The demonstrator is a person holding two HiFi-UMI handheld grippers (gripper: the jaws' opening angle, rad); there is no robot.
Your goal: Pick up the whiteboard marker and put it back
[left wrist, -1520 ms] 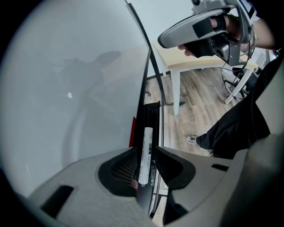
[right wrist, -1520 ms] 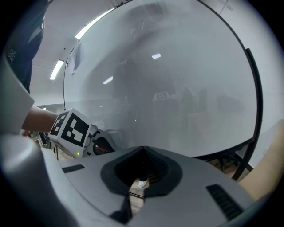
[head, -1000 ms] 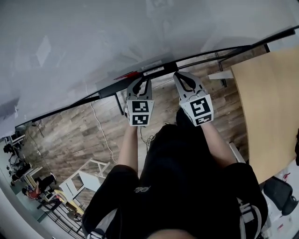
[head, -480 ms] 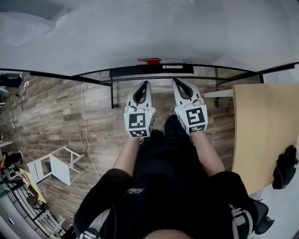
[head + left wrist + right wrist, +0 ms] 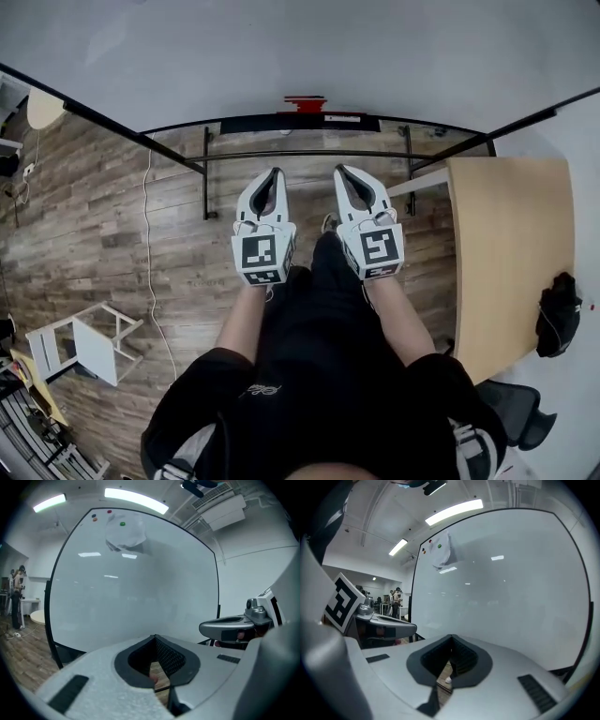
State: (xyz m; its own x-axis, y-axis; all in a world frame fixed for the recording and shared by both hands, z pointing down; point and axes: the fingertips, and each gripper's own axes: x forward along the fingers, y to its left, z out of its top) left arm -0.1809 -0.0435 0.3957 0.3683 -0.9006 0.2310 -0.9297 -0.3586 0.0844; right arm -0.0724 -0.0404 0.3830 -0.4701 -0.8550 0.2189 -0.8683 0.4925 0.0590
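Jaws on both grippers are together and empty. The left gripper (image 5: pixel 274 174) and the right gripper (image 5: pixel 340 172) point side by side at the whiteboard (image 5: pixel 300 47). What we take for the whiteboard marker (image 5: pixel 305 98), a small red shape too small to be sure of, lies on the board's black ledge (image 5: pixel 300 123), well ahead of both tips. We judge the step in hand to be the reach. To do it well, we should commit one gripper, part its jaws before arriving, come in level with the ledge, straddle the barrel across its width, and close only once it sits squarely between.
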